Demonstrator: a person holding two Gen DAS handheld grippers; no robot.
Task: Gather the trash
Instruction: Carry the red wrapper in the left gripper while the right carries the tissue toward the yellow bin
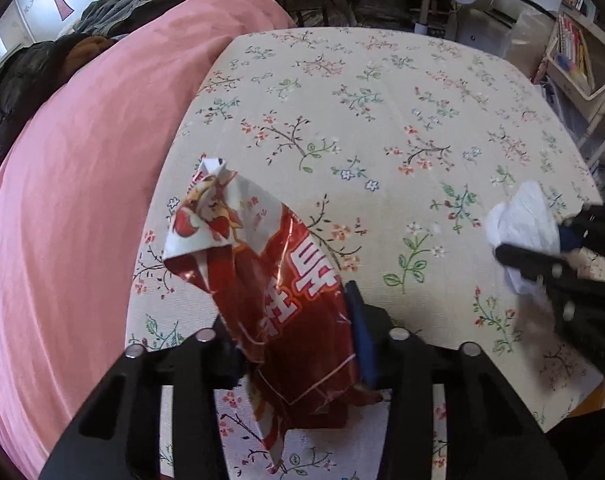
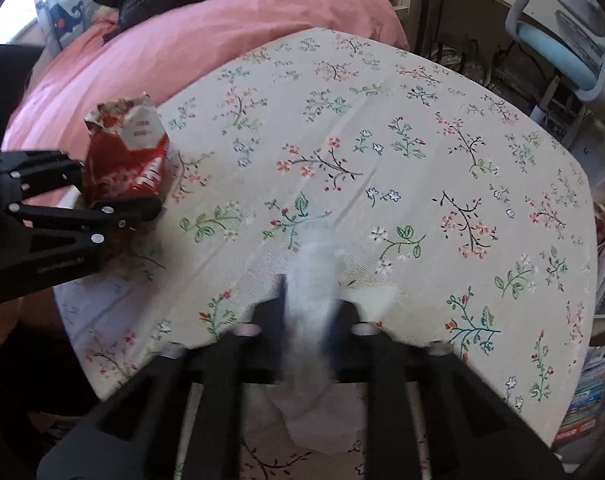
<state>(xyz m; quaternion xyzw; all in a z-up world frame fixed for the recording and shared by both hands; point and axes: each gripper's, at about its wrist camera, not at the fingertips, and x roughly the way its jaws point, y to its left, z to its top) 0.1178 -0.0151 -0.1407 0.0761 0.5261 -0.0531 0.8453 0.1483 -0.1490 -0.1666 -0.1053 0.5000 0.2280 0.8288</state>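
Red foil, left wrist view: a crumpled red-and-white foil snack bag (image 1: 262,280) stands up between the black fingers of the left gripper (image 1: 298,344), its twisted white top pointing away from the camera.
Left tongs: closed narrowly on the lower part of the bag; a blue pad (image 1: 362,336) presses its right side.
Surface: a cream tablecloth printed with small flowers and twigs (image 1: 382,120) covers the table beneath the bag.
Far right of this view: the right gripper (image 1: 542,248) comes in from the edge, pinching a wad of white tissue paper (image 1: 522,220) just above the cloth.
Beyond the table: a pink bedspread (image 1: 82,160) fills the left side, dark clothes piled at its far end.

White paper, right wrist view: the tissue wad (image 2: 310,312) shows blurred between the black fingers of the right gripper (image 2: 308,320), low over the floral cloth (image 2: 422,160).
Right tongs: nearly shut, clamped on the tissue.
Left of this view: the left gripper (image 2: 118,204) holds the snack bag (image 2: 126,156) at the table's left edge, well apart from the tissue.
Background: the pink bedspread (image 2: 182,40) behind, a pale blue chair (image 2: 554,48) at upper right.
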